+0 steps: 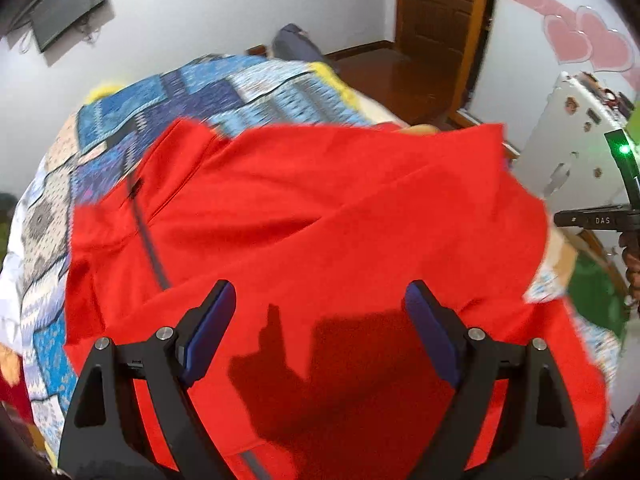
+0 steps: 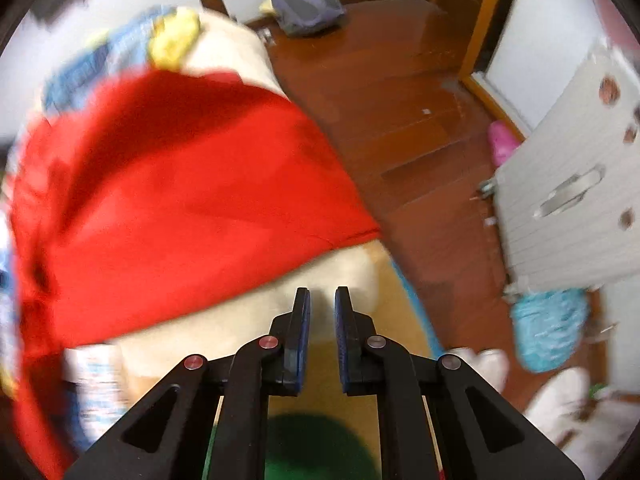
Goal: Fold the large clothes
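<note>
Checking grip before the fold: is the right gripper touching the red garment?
Apart. Right wrist view: right gripper is shut, nothing between its fingers; red garment lies clear of them.

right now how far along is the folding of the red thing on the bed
Early. The red garment lies spread over the patterned quilt, one flap looking already turned over on a diagonal. Nothing is in hand: the left gripper hangs over it, jaws wide; the right gripper, closed and empty, sits off its edge. Most folds remain.

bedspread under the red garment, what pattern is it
Blue and white patchwork bedspread with geometric prints, clearest in the left wrist view.
</note>
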`<state>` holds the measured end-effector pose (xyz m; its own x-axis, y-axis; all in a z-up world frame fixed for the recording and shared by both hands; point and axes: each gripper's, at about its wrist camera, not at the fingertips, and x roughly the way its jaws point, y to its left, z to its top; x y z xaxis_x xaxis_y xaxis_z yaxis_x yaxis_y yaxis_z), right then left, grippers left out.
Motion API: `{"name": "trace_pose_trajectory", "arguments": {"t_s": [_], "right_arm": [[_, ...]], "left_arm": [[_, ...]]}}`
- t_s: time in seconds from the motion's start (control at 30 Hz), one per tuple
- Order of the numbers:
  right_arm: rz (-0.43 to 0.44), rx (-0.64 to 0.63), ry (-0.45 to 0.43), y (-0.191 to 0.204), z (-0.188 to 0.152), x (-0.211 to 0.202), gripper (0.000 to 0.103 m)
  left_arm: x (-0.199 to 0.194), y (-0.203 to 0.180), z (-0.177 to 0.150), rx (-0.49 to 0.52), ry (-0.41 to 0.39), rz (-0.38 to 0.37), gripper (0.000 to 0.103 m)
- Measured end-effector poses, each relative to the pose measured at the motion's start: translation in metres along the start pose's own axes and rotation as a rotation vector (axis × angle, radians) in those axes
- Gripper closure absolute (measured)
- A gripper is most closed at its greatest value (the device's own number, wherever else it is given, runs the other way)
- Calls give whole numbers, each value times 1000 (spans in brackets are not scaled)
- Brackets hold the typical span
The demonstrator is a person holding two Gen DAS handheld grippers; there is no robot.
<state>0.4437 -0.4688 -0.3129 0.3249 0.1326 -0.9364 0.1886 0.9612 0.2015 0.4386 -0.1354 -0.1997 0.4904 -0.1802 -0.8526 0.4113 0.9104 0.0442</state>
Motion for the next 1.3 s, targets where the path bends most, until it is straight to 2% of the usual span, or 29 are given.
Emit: {"name": "trace_pose_trajectory", "arguments": {"t_s": [0.1, 0.17, 0.27, 0.37, 0.43, 0.5, 0.6, 0.67, 0.7, 0.73, 0.77, 0.83, 0.93, 1.07, 1.17, 1.3], "right_arm": [[120, 99, -15, -15, -1, -21, 96], [164, 137, -47, -22, -5, -36, 96], [174, 140, -91, -21, -13, -60, 96], [171, 124, -118, -22, -20, -74, 96], [178, 125, -129, -23, -25, -80, 96], [175, 129, -129, -27, -28, -81, 96], [171, 148, -118, -35, -34, -78, 96], [182, 159, -104, -40, -36, -73, 96], [185, 167, -97, -41, -38, -71, 96], [187, 174, -90, -43, -39, -69, 96], [189, 180, -86, -44, -40, -67, 96], [199, 188, -75, -44, -42, -65, 96], [204, 172, -68, -40, -43, -64, 96], [207, 144, -74, -31, -42, -67, 96], [226, 125, -70, -16, -37, -66, 96], [280, 80, -56, 19, -30, -60, 96]], "left_arm": [[2, -30, 23, 36, 30, -65, 16], [8, -61, 41, 86, 57, -122, 16], [25, -107, 57, 166, 111, -190, 16], [57, -158, 62, 254, 226, -260, 16], [81, -181, 63, 269, 299, -276, 16], [94, -196, 63, 285, 305, -228, 14], [100, -217, 60, 375, 222, -121, 18], [107, -229, 53, 449, 188, -13, 37], [109, -236, 49, 494, 162, 29, 42], [107, -239, 47, 514, 147, 43, 57], [105, -240, 46, 526, 129, 60, 79], [98, -236, 53, 496, 109, 70, 95], [80, -217, 70, 406, 73, 29, 96], [38, -180, 93, 251, 20, -73, 96], [-3, -153, 104, 198, -66, -93, 96], [-39, -105, 103, 98, -118, -127, 96]]}}
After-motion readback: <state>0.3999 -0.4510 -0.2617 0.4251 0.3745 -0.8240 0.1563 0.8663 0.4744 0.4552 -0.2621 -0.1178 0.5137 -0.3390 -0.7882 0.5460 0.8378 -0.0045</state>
